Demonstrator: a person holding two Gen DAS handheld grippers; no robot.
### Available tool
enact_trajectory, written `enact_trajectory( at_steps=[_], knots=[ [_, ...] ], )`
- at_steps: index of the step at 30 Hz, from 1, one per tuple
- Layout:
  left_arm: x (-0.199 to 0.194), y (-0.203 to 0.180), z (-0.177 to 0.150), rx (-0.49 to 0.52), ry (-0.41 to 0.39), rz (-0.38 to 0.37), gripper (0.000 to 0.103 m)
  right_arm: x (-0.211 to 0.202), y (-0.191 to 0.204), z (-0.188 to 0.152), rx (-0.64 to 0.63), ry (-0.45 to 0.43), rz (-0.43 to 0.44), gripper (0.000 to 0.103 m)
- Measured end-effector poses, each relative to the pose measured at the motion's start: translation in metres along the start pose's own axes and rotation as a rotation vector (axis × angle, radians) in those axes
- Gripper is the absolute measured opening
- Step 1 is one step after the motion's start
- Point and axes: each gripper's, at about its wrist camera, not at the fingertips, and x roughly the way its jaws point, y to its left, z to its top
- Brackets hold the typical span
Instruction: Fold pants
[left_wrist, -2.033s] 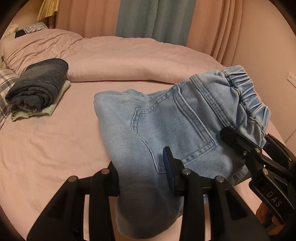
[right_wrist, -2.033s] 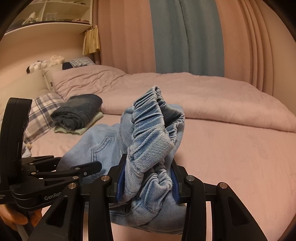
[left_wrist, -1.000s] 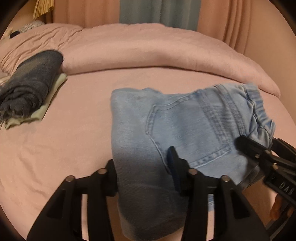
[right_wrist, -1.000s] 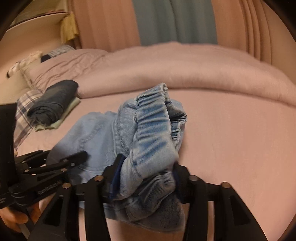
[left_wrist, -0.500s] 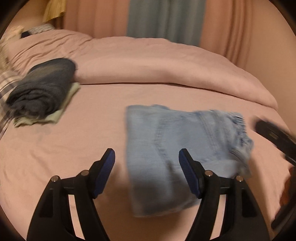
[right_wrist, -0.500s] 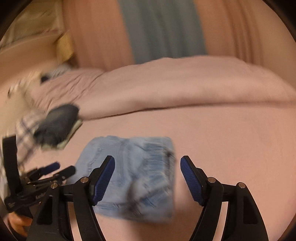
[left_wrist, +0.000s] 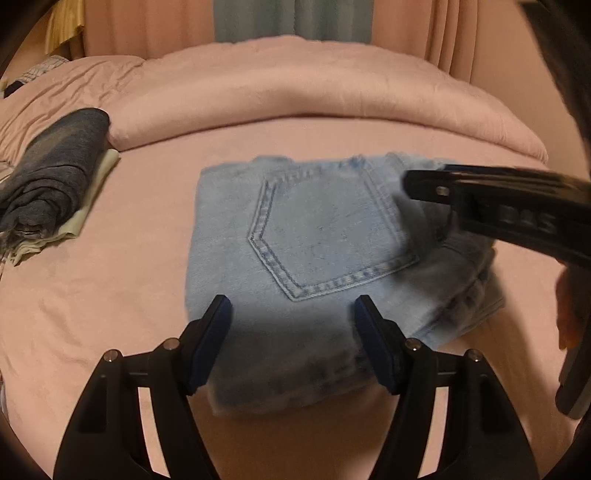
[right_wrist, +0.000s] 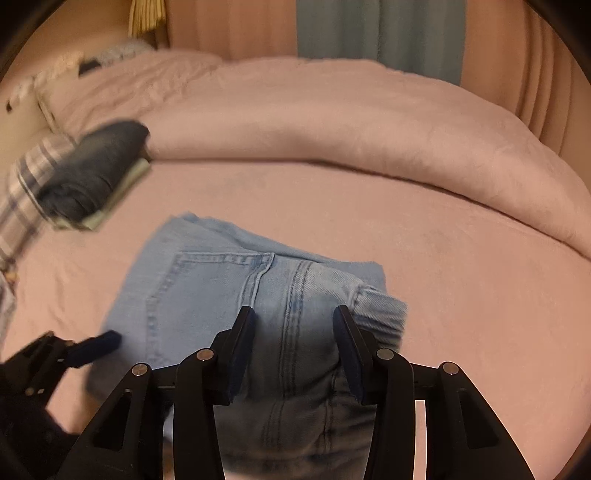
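The light blue denim pants lie folded into a compact rectangle on the pink bed, back pocket up. They also show in the right wrist view. My left gripper is open, its jaws straddling the near edge of the fold without clamping it. My right gripper is open over the waistband end of the pants. The right gripper also shows in the left wrist view, hovering over the pants' right side.
A stack of folded dark jeans on a pale green garment sits at the left, next to plaid pillows. A rolled pink duvet runs across the back. Curtains hang behind the pink sheet.
Both grippers let go of the pants, which dropped flat onto the bed. The grippers have since come back low over the folded pants, jaws open.
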Motion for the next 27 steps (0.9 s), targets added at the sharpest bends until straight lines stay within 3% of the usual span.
enact_trajectory(
  at_steps=[3, 4, 6, 10, 15, 27],
  knots=[
    [-0.026, 0.002, 0.001, -0.035, -0.045, 0.012, 0.076, -0.042, 0.005, -0.011, 0.013, -0.083, 0.008, 0.048],
    [-0.035, 0.001, 0.001, -0.041, -0.056, 0.019, 0.085, -0.058, 0.006, -0.017, 0.012, -0.108, 0.016, 0.05],
    [-0.057, 0.0, 0.0, -0.056, -0.083, 0.036, 0.093, -0.081, 0.009, -0.025, 0.011, -0.146, 0.011, 0.07],
    [-0.096, -0.003, 0.0, -0.087, -0.1, 0.052, 0.103, -0.133, 0.015, -0.044, 0.031, -0.218, 0.01, 0.082],
    [-0.136, -0.011, -0.005, -0.091, -0.115, 0.144, 0.102, -0.168, 0.016, -0.057, 0.072, -0.214, 0.037, 0.094],
    [-0.22, -0.022, -0.01, -0.092, -0.179, 0.151, 0.103, -0.225, 0.032, -0.069, 0.046, -0.273, 0.046, 0.098]
  ],
)
